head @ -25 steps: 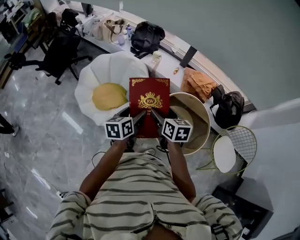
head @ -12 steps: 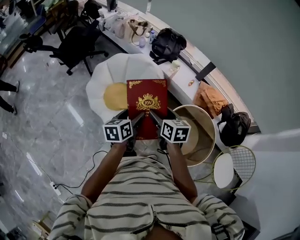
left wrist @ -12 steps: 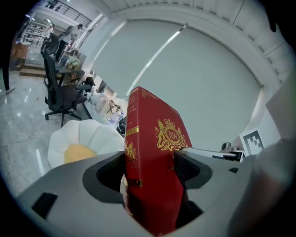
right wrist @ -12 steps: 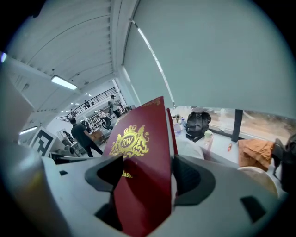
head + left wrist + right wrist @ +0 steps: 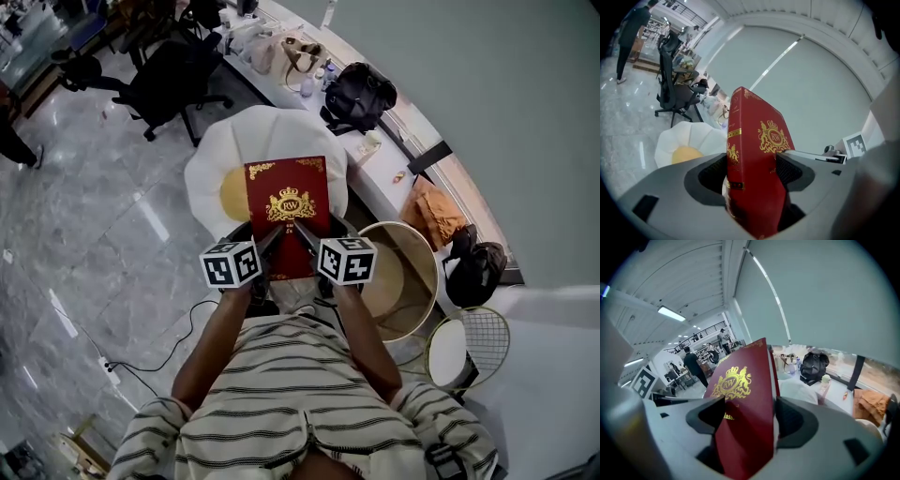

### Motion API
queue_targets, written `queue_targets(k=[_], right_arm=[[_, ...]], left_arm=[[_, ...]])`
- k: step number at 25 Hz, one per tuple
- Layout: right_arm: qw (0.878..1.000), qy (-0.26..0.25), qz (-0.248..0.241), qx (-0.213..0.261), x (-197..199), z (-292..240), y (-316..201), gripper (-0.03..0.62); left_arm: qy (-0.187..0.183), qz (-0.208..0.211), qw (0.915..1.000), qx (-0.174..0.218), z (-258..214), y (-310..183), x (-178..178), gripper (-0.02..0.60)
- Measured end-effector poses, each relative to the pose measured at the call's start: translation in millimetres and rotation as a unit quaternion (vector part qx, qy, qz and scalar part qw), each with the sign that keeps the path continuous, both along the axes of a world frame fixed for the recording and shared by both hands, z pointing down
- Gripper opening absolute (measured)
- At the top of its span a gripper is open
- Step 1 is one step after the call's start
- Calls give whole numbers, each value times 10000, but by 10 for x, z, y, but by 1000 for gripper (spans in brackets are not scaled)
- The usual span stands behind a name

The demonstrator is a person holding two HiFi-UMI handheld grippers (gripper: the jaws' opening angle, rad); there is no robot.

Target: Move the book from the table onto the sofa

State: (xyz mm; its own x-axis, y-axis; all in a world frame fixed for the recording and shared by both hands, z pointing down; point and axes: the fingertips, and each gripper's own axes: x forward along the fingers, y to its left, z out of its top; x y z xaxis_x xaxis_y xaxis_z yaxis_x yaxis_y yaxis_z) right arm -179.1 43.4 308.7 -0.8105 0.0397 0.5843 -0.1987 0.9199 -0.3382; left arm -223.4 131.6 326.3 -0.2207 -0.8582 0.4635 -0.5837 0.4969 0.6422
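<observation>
Tons of open floor [image 5: 84, 234] on the left. Sofa [image 5: 272, 136] straight ahead, a yellow cushion [image 5: 232, 194] sitting on its seat. Round table [image 5: 405, 281] crowds the right side, and a cluttered counter [image 5: 375, 171] runs just behind both.

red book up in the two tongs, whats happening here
A person in a striped shirt is carrying the red book with both tools: the left tongs and the right tongs are each shut on its near edge. The book is off the round table and, in the head view, is held in front of the white flower-shaped sofa with its yellow cushion. It has not been set down yet.
</observation>
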Motion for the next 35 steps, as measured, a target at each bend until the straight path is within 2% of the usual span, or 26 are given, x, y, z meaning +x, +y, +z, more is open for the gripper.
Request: queue_targets(k=[8,16,23,35], right_arm=[[9998,87,-170,-5,-348,104,109,353],[9990,295,-314,-99,-489,326,98,353],[9972,413,-577,-218,-799,606,-35,353],[9948,729,-584,-412,-1058,1399,-341,350]], left_arm=[[49,-194,9998,5,107,128,-312,337],[229,-362,9990,-123,319,135,-416,337],[362,-617,9971,-271,592,29,-672,337],[528,-604,9946,-653,1336,-272,-925,334]])
